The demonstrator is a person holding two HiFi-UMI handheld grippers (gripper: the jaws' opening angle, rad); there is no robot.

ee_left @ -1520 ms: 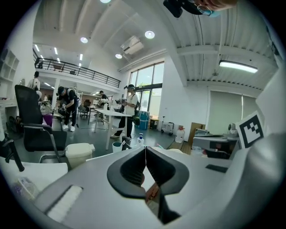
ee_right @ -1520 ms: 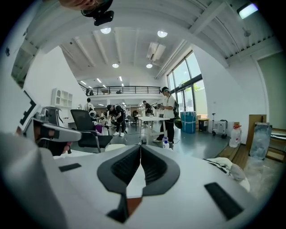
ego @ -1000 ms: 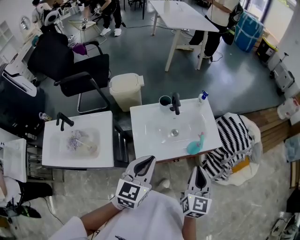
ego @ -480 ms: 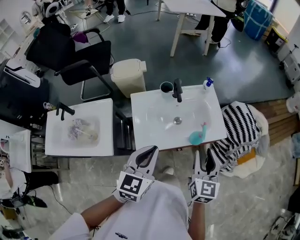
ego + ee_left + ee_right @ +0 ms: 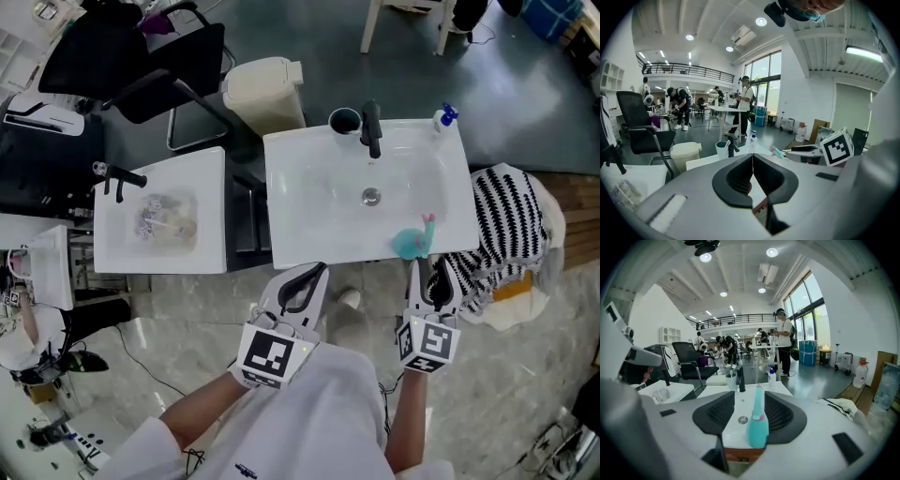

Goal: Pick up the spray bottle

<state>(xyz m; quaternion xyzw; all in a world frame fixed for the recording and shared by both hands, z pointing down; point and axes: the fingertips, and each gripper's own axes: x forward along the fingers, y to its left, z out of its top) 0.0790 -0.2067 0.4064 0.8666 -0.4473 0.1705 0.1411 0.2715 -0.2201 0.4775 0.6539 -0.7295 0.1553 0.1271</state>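
the teal spray bottle (image 5: 411, 243) stands on the sink's (image 5: 291, 239) near rim. the right gripper's (image 5: 428, 277) fingers have just been opening and now stand apart just before it, seemingly not touching. the left gripper's (image 5: 317, 270) fingers are together.

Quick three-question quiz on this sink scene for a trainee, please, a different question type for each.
1. True or false: the spray bottle lies on its side.
2. Multiple choice: the spray bottle stands at the sink's: A back left corner, B drain, C front right edge.
3. Fill in: the left gripper's fingers are ____ (together or apart).
Key: 1 false, it stands upright; 2 C; 3 together.
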